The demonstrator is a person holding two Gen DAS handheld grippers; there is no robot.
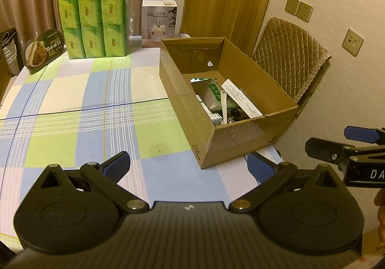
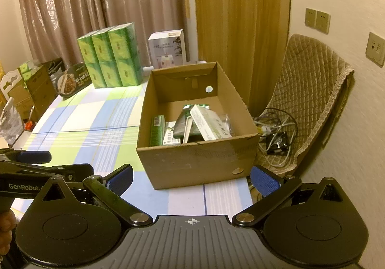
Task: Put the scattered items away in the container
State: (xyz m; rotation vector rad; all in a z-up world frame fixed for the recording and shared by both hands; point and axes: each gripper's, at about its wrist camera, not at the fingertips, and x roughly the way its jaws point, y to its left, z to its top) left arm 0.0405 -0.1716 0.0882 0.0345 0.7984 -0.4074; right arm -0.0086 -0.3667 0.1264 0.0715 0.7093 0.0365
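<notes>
Cardboard box [image 2: 197, 158], the container, stands at the table's right edge, just beside the wall and the quilted chair [image 2: 312, 100]; inside lie a green pouch [image 2: 185, 124], a white carton [image 2: 211, 124], a green box [image 2: 157, 130] and a white spoon [image 2: 187, 129]. Left gripper [image 1: 190, 165] and right gripper [image 2: 192, 178] hover short of the box, fingers spread wide and holding nothing. No loose item shows on the checked tablecloth [image 1: 84, 112] nearby, so tidying appears largely complete. Risk: a push on the box could slide it off the edge onto the cables [image 2: 276, 129]. Stacked tissue packs [image 1: 93, 23], a humidifier box [image 1: 158, 23] and a food tray [image 1: 42, 51] stand far back, obstructing nothing.
</notes>
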